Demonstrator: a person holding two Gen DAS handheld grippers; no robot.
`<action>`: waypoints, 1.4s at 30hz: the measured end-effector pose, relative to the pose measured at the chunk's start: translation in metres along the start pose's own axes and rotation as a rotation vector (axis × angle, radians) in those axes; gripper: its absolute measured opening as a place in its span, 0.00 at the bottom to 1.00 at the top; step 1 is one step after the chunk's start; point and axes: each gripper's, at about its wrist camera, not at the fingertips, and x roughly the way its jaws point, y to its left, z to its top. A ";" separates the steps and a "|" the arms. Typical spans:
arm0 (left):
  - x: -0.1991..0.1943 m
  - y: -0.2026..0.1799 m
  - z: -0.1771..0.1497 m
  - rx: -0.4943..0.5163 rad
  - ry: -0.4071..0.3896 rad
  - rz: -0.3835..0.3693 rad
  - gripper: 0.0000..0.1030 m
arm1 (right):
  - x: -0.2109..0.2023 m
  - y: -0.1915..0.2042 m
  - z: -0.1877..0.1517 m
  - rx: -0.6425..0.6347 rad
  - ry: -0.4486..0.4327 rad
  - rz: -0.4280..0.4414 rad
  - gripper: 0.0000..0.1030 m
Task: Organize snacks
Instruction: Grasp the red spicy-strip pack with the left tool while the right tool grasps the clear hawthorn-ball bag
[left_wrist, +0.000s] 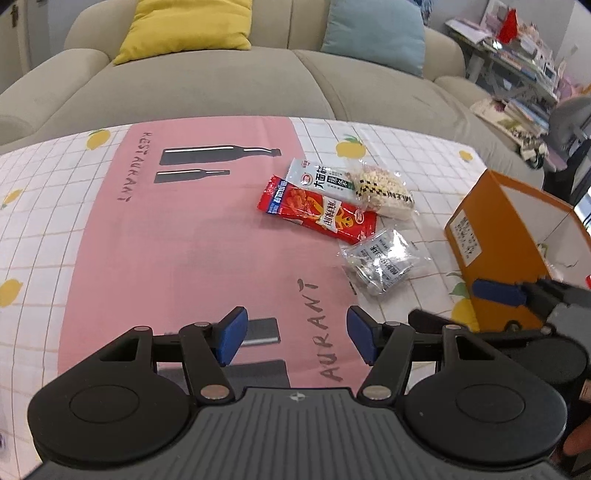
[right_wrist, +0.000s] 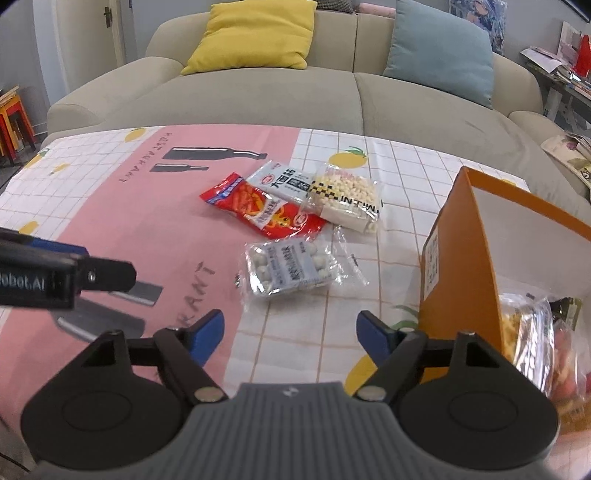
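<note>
Several snack packs lie on the tablecloth: a red packet (left_wrist: 317, 209) (right_wrist: 264, 210), a white packet (left_wrist: 321, 179) (right_wrist: 282, 181), a clear bag of pale puffs (left_wrist: 384, 190) (right_wrist: 347, 197) and a silvery clear pack (left_wrist: 384, 262) (right_wrist: 286, 267). An orange box (left_wrist: 491, 243) (right_wrist: 461, 258) stands open at the right, with snack bags (right_wrist: 543, 339) inside. My left gripper (left_wrist: 293, 336) hovers open over the pink cloth, nothing between its blue pads. My right gripper (right_wrist: 290, 338) is open too, just short of the silvery pack and left of the box.
A pink and white lemon-print tablecloth (left_wrist: 147, 240) (right_wrist: 147, 206) covers the table. Behind it stands a beige sofa (left_wrist: 221, 85) (right_wrist: 277, 96) with yellow and blue cushions. Cluttered shelves (left_wrist: 524, 62) are at the far right. Red stools (right_wrist: 13, 118) stand at the left.
</note>
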 end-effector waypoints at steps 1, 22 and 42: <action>0.004 -0.001 0.003 0.007 0.004 0.002 0.70 | 0.004 -0.002 0.003 0.003 0.001 0.000 0.75; 0.130 0.034 0.101 0.033 0.052 -0.017 0.46 | 0.087 -0.038 0.063 0.178 0.139 -0.024 0.68; 0.067 0.041 0.026 -0.275 0.159 0.042 0.00 | 0.069 -0.030 0.031 0.185 0.165 -0.013 0.44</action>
